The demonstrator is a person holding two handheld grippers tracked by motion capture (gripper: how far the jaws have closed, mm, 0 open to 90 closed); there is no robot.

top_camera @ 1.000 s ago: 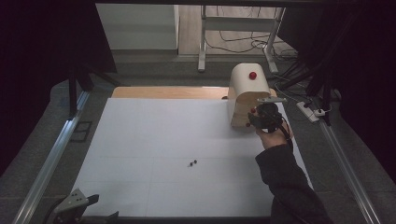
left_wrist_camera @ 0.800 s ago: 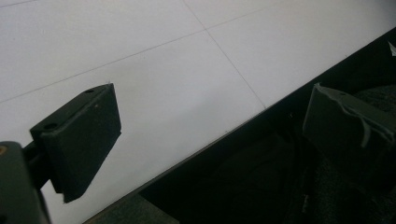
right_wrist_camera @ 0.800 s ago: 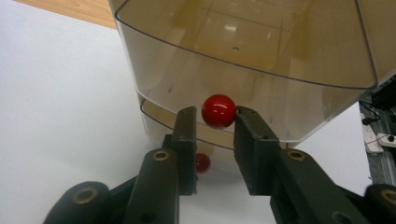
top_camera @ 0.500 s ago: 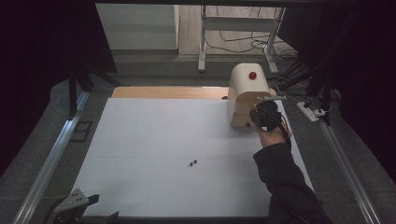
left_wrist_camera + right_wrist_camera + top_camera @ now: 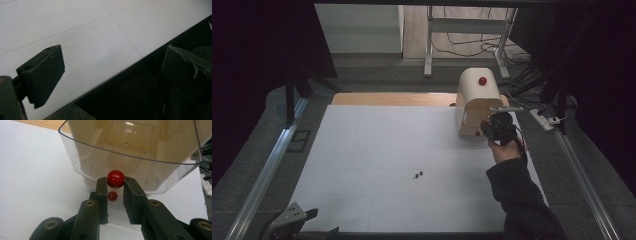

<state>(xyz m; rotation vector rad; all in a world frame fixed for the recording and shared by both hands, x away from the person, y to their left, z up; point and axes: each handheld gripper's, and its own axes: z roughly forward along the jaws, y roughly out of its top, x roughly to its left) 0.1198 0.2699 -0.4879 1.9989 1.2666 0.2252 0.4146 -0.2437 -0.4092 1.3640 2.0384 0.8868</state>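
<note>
A pale wooden box (image 5: pixel 477 97) with a rounded top and a clear plastic front flap (image 5: pixel 130 147) stands at the back right of the white table (image 5: pixel 377 145). On the flap's lower edge sits a small red ball knob (image 5: pixel 115 178). My right gripper (image 5: pixel 116 180) is level with it; its jaws have just been closing and now press the knob from both sides. In the high view the right gripper (image 5: pixel 493 127) is at the box's front. My left gripper (image 5: pixel 299 220) rests at the table's front left corner, and in its own view its jaws (image 5: pixel 115 65) stand wide apart, holding nothing.
A second red knob (image 5: pixel 482 80) sits on top of the box. Two tiny dark bits (image 5: pixel 417 174) lie mid-table. A wooden board (image 5: pixel 392 99) borders the table's far edge. Metal rails (image 5: pixel 267 170) run along both sides, and cables and a power strip (image 5: pixel 546 119) lie to the right.
The right hand has edged slightly left toward the front of the box. The left gripper has stayed where it was.
</note>
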